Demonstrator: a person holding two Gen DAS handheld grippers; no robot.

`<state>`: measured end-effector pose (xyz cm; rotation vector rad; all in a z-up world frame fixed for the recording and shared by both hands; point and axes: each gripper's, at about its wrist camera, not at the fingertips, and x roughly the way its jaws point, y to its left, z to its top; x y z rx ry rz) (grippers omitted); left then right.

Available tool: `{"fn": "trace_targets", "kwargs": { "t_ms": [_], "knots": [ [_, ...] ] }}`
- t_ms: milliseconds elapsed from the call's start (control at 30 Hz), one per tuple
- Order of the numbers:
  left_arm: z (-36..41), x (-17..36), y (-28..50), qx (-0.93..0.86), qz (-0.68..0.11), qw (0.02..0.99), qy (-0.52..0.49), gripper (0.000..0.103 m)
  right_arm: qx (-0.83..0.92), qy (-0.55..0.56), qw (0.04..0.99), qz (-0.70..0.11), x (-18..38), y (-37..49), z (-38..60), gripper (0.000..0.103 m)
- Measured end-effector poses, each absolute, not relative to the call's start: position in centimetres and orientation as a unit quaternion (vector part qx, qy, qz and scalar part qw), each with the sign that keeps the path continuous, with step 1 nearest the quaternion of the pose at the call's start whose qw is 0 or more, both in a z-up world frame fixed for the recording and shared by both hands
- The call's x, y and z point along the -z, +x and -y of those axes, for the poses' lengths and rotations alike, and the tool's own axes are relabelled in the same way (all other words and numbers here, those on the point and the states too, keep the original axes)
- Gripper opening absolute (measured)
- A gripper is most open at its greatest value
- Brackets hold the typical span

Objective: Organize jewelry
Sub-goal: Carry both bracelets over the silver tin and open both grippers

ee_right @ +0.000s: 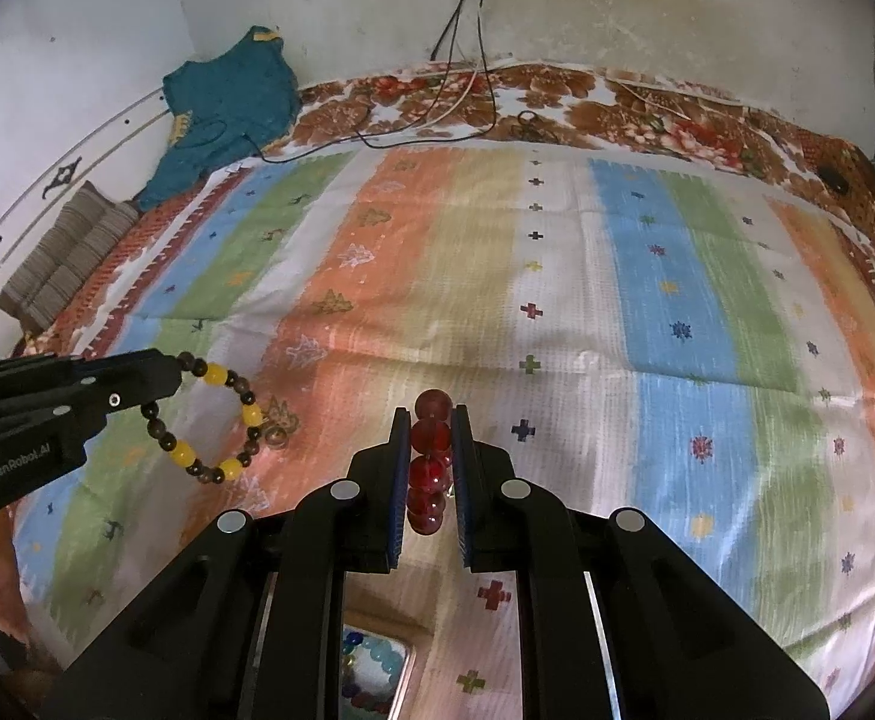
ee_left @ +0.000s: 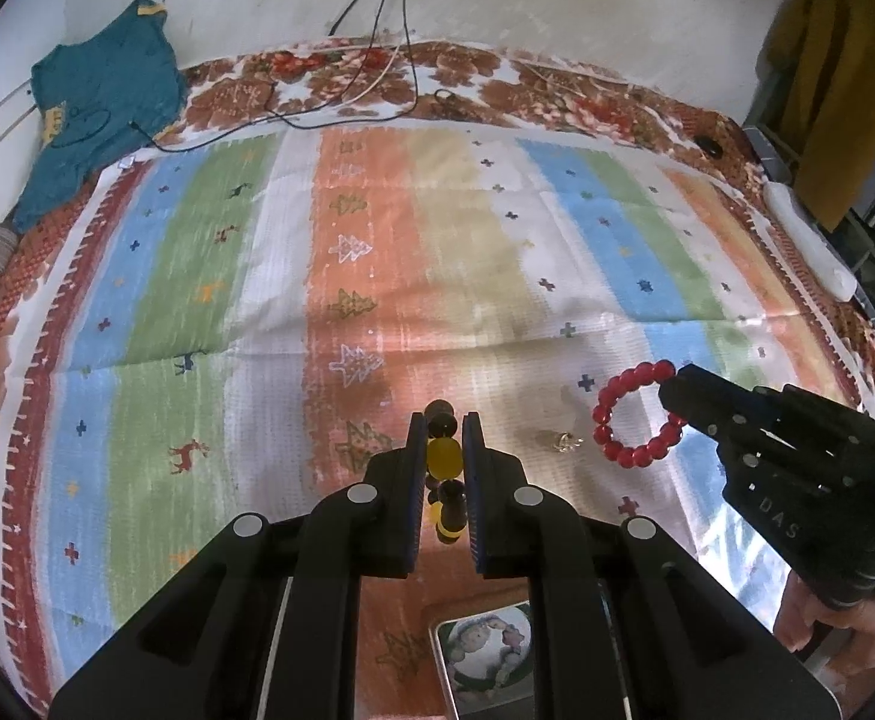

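Note:
My left gripper [ee_left: 444, 429] is shut on a bracelet of yellow and dark brown beads [ee_left: 443, 459], held edge-on above the striped cloth. From the right wrist view the same bracelet [ee_right: 215, 426] hangs as a ring from the left gripper [ee_right: 176, 369]. My right gripper [ee_right: 431, 420] is shut on a red bead bracelet [ee_right: 429, 468], also clear of the cloth. In the left wrist view the red bracelet [ee_left: 635, 414] hangs from the right gripper [ee_left: 671, 396]. A small metal ring [ee_left: 563, 441] lies on the cloth between the two grippers; the ring [ee_right: 275, 435] shows behind the yellow bracelet.
An open tin [ee_left: 479, 660] sits on the cloth below the left gripper; a tin [ee_right: 377, 678] holding coloured beads shows under the right gripper. A teal garment [ee_left: 101, 114], cables [ee_left: 377, 60] and folded brown fabric [ee_right: 65, 252] lie at the far edge. A hand [ee_left: 821, 618] holds the right gripper.

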<state>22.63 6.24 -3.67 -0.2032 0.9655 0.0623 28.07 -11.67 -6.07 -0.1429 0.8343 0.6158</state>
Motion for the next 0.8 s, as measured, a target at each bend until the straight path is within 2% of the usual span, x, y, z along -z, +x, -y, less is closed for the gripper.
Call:
{"fn": "trace_targets", "kwargs": {
  "t_ms": [800],
  "knots": [
    [-3.0, 0.6, 17.9, 0.001, -0.441, 0.895, -0.070, 0.011, -0.319, -0.083, 0.872, -0.361, 3.1, 22.6, 12.6, 0.014]
  ]
}}
